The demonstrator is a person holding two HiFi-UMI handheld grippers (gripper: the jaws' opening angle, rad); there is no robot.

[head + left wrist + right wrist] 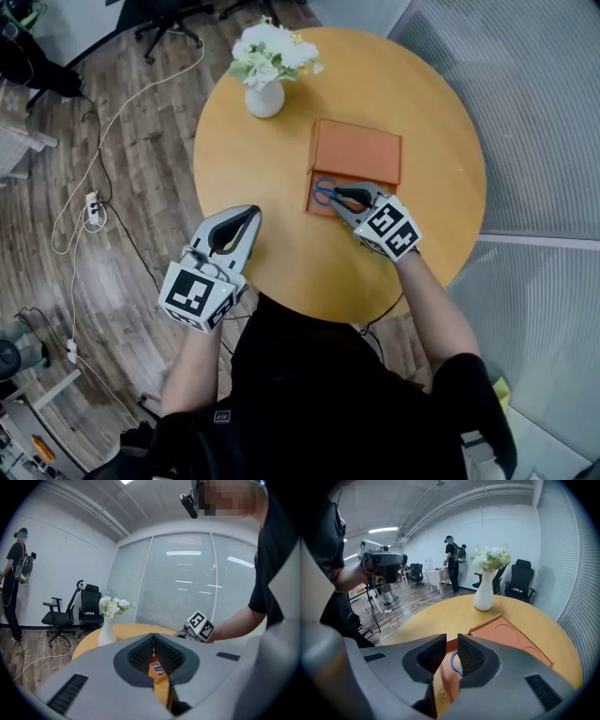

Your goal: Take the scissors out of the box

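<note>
Our left claw [251, 214], shut and empty, hangs near-left over the round wooden surface [281, 267]; our right claw [339, 195] (jaws narrowly apart) reaches the blue-handled scissors [324, 193], lying left-right in the open orange box [361, 150].

The orange box [312, 202] sat open near the middle of the round table [281, 253], its lid [357, 152] folded back flat on the far side. The scissors [325, 192] lay inside it, their blue loop handles toward the box's left wall.
</note>
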